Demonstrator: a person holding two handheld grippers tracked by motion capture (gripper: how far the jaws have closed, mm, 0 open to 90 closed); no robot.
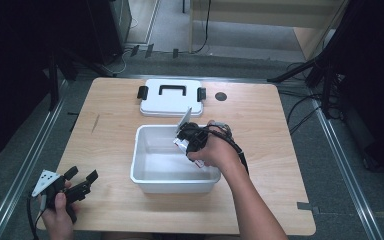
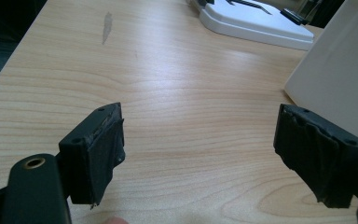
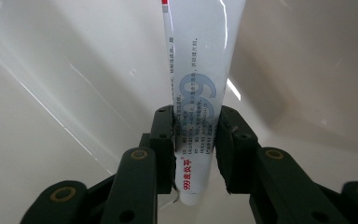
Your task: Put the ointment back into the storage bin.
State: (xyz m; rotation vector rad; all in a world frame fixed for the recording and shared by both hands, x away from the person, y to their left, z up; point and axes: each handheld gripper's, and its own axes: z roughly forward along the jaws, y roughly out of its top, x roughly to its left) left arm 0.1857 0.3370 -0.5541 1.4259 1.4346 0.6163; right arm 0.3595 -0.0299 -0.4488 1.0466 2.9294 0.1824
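Nearest the person, the left gripper [image 1: 82,179] rests on the wooden table [image 1: 110,150] with its jaws spread wide and nothing between them. Farther in, the right gripper [image 3: 196,140] is clamped on a white tube [image 3: 198,88], slim and glossy, printed with a pale blue "999" mark, small black text and red characters. It hangs inside the white plastic bin [image 1: 145,182]. Beyond lies the bin's white lid [image 1: 170,102] with black latches.

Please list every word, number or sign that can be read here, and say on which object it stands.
"999皮炎平", red, runs along the white tube near its lower end.
A large blue "999" emblem sits mid-tube, partly hidden.
The small dark columns of print on the tube are too small to read.
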